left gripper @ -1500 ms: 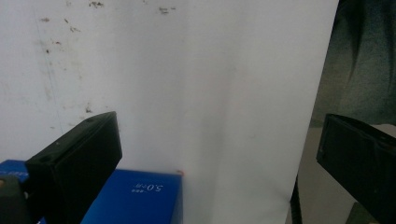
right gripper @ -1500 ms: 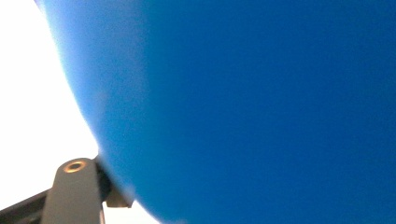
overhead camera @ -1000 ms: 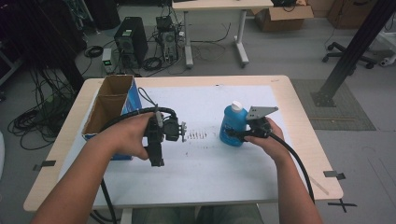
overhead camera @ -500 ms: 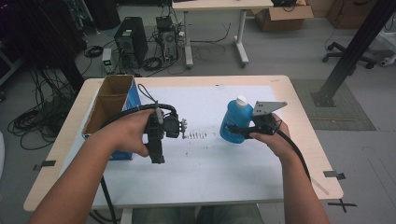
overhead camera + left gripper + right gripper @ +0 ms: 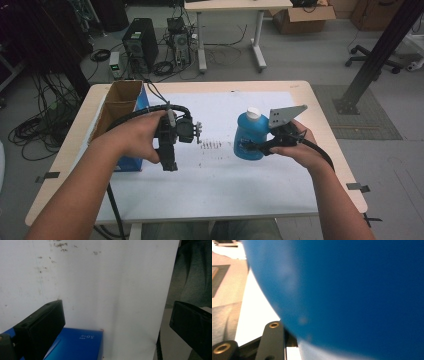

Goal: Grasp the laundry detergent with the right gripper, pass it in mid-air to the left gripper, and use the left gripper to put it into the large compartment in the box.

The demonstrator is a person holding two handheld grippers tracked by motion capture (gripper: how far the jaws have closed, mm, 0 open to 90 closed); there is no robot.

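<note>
Your right gripper (image 5: 256,148) is clamped on the lower body of the blue bottle (image 5: 250,136), jaws closed against its sides; in the right gripper view the bottle (image 5: 352,292) presses up close to the camera. The bottle has a white cap (image 5: 253,113) and stands roughly upright over the right half of the white sheet (image 5: 220,175). Whether its base touches the sheet or sits just clear of it cannot be told. The grey plate (image 5: 286,116) on top of that gripper sits just beside the cap, to its right.

Your left gripper (image 5: 169,162) is held left of centre, jaws pointing down and back towards your side of the table. They stand wide apart with nothing between them; the left gripper view shows only bare white sheet (image 5: 107,290) in the gap. A blue box (image 5: 77,345) lies on the sheet just below the left jaw in that view.

Between the two grippers, a short row of small dark marks (image 5: 211,146) is on the sheet. An open cardboard box (image 5: 120,102) with a blue side stands at the left edge of the sheet, beside your left hand (image 5: 132,137). The sheet covers most of the wooden table (image 5: 327,145).
</note>
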